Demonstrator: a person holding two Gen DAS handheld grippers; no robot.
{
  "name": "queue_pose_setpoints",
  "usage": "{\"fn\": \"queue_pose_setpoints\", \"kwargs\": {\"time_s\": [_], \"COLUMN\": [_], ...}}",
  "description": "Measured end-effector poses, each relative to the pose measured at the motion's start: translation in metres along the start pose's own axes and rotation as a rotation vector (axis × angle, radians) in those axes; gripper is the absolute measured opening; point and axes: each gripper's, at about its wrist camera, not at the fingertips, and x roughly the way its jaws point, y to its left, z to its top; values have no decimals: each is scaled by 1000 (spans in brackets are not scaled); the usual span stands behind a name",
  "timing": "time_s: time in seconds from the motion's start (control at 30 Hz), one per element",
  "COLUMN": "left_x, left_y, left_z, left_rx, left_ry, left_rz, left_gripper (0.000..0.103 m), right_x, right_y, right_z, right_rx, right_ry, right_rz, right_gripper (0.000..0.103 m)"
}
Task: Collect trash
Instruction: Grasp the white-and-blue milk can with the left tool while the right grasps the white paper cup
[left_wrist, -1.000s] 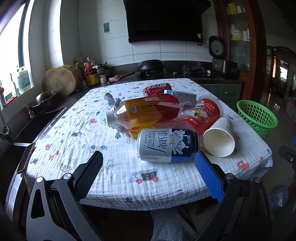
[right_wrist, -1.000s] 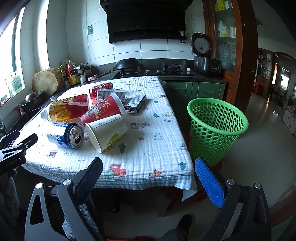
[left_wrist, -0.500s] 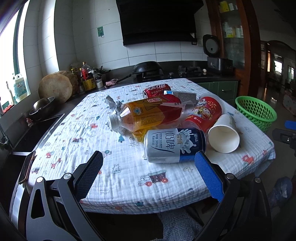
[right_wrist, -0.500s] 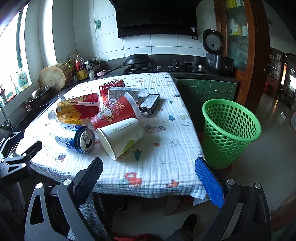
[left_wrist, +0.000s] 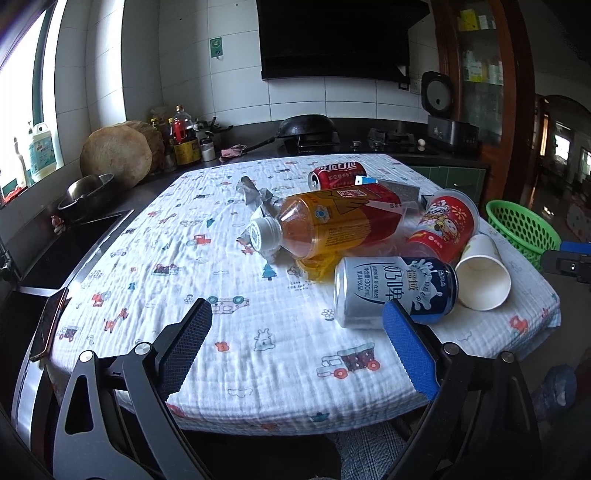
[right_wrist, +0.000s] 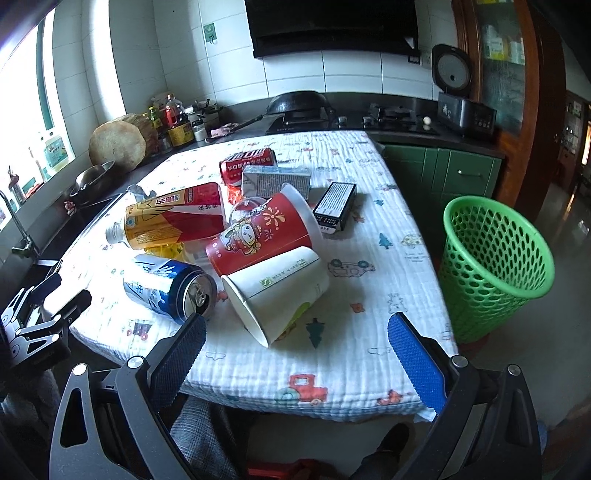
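Trash lies in a heap on the cloth-covered table (left_wrist: 229, 332): a blue and silver can (left_wrist: 395, 291), a white paper cup (left_wrist: 484, 277), a red paper cup (left_wrist: 443, 225), an orange drink bottle (left_wrist: 332, 221), a red can (left_wrist: 338, 173), crumpled foil (left_wrist: 258, 195). The right wrist view shows the same can (right_wrist: 170, 288), white cup (right_wrist: 277, 288), red cup (right_wrist: 262, 232), bottle (right_wrist: 177, 218), plus two small boxes (right_wrist: 334, 206). My left gripper (left_wrist: 295, 347) is open at the table's near edge, left of the can. My right gripper (right_wrist: 291, 350) is open just before the white cup.
A green mesh basket (right_wrist: 491, 266) stands on the floor right of the table (right_wrist: 369, 376). A phone (left_wrist: 50, 325) lies at the table's left edge beside the sink (left_wrist: 74, 243). Counter behind holds a wok, bottles, rice cooker.
Both grippers have moved closer to the table and the trash heap. The jaws stay open. Nothing on the table has moved.
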Motion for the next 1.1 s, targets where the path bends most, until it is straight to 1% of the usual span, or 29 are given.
{"fn": "queue_pose_setpoints", "kwargs": {"time_s": [0.17, 0.3, 0.43, 0.6, 0.83, 0.9, 0.97, 1.03, 1.1], "left_x": [9, 15, 19, 22, 26, 28, 32, 35, 39], "left_y": [2, -1, -3, -11, -29, -34, -38, -42, -48], "left_z": [3, 7, 13, 23, 34, 35, 36, 38, 40], "left_rx": [31, 69, 103, 190, 327, 374, 410, 442, 497], "left_ry": [3, -4, -13, -33, -48, -41, -18, -3, 10], "left_rz": [-25, -58, -103, -163, -290, -332, -389, -421, -455], "left_gripper": [92, 92, 92, 92, 92, 92, 92, 92, 92], "right_x": [15, 34, 54, 79, 113, 121, 126, 130, 131], "right_y": [-5, -13, -15, -18, -27, -32, -33, -34, -31], "right_z": [14, 29, 40, 46, 44, 44, 43, 44, 45], "right_rx": [62, 151, 218, 293, 412, 458, 487, 502, 497], "right_ry": [56, 125, 193, 274, 378, 409, 432, 452, 467], "right_rz": [14, 46, 77, 111, 156, 195, 219, 241, 261], "right_gripper": [94, 85, 83, 79, 77, 77, 76, 73, 72]}}
